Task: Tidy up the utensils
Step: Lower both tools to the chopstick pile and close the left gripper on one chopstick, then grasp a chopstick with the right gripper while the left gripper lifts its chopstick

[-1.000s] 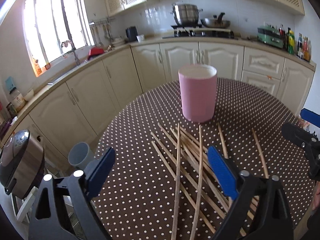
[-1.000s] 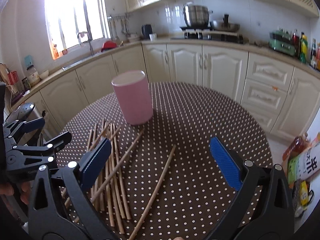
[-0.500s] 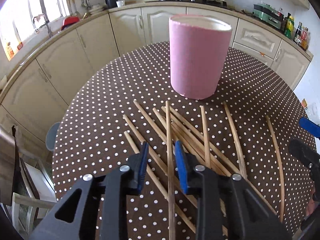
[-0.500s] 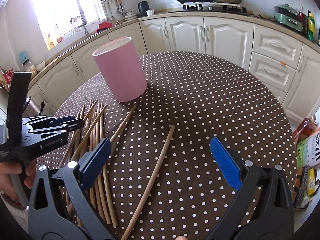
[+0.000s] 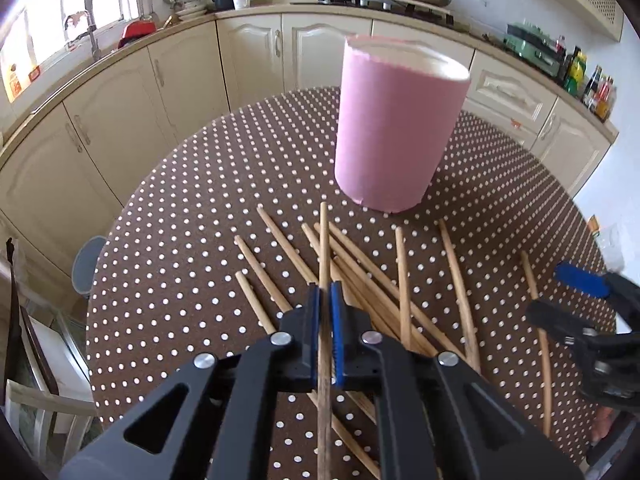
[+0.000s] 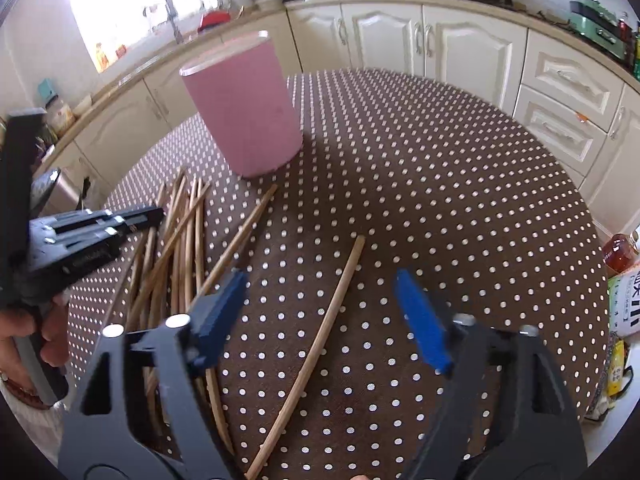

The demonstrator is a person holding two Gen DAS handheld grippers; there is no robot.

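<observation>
My left gripper (image 5: 325,304) fingers clamped on one chopstick (image 5: 324,240) from the pile (image 5: 384,292) just before the pink holder (image 5: 396,128), my right gripper (image 6: 320,312) fingers closing, untouching, around a lone chopstick (image 6: 320,344) on the dotted bench (image 6: 440,184), holder upright beyond.

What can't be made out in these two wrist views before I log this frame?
- Inside of the pink cylinder: both views sit below its rim, so its contents are hidden.
- Near end of the chopstick clamped in the left gripper: cut off by the left view's bottom edge.
- Chopstick pile: partly covered by the gripper bodies in the right view, so no count.
- Single chopstick between the closing right gripper pads: contact not visible.
</observation>
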